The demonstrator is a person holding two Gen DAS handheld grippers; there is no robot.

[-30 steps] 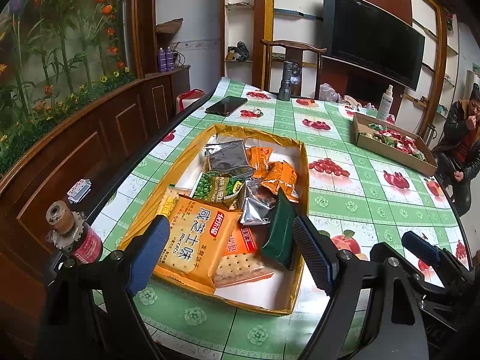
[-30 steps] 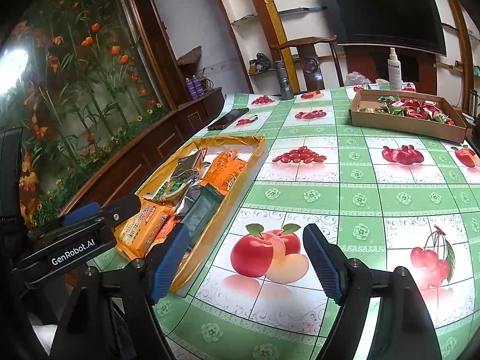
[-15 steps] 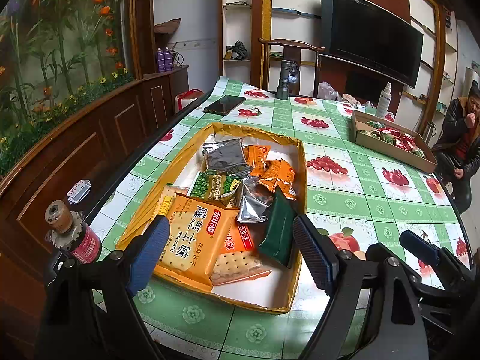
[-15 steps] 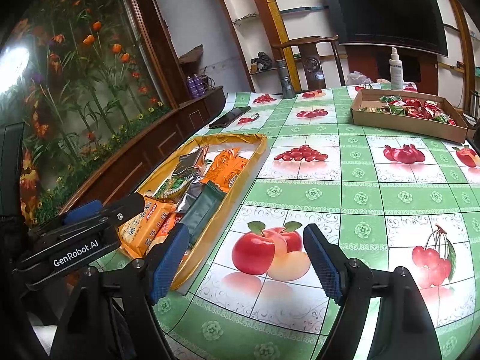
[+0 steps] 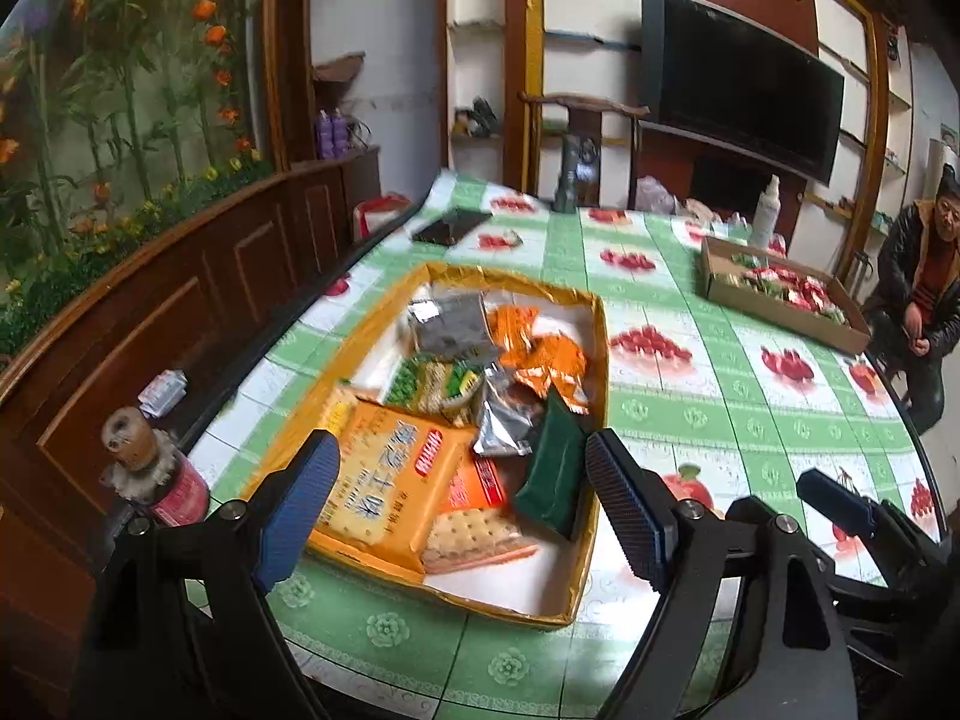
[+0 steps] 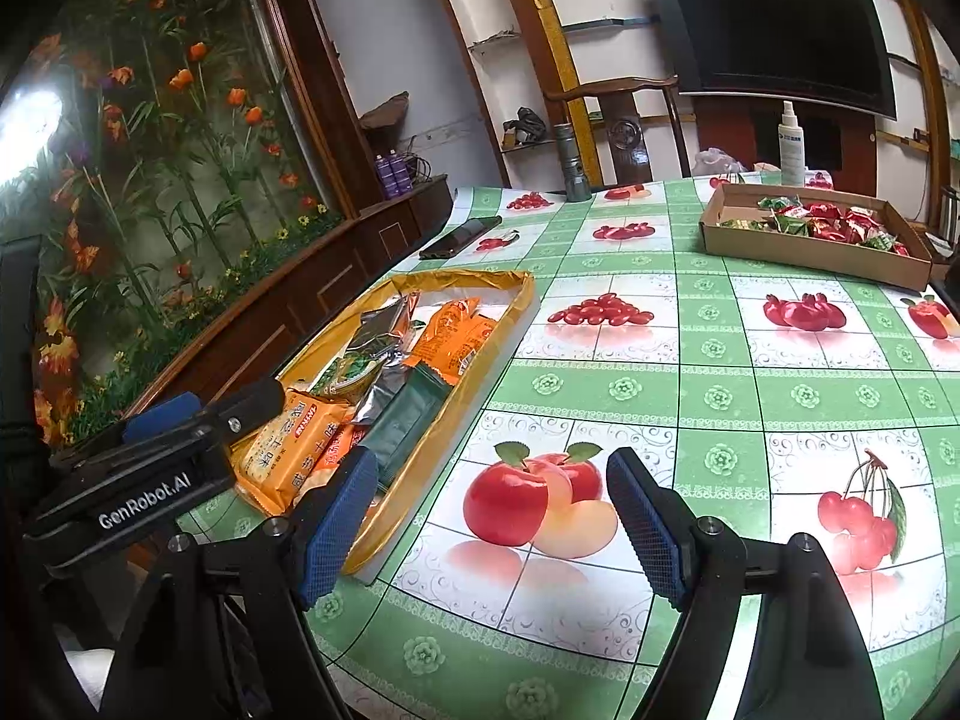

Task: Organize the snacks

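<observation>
Both grippers, left (image 5: 462,510) and right (image 6: 492,516), fingers spread, empty. Packets heaped in yellow tray (image 5: 594,516); pinching cracker pack (image 5: 384,483) risks crushing, dragging neighbours.

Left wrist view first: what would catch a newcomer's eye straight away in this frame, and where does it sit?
The yellow-rimmed tray near the table's left edge, heaped with snack packets, draws the eye first; a large orange cracker pack lies at its near end, framed by the open left gripper. Far right on the green fruit-print tablecloth sits a cardboard box of red and green sweets. The right gripper hangs open over a printed apple.
</observation>
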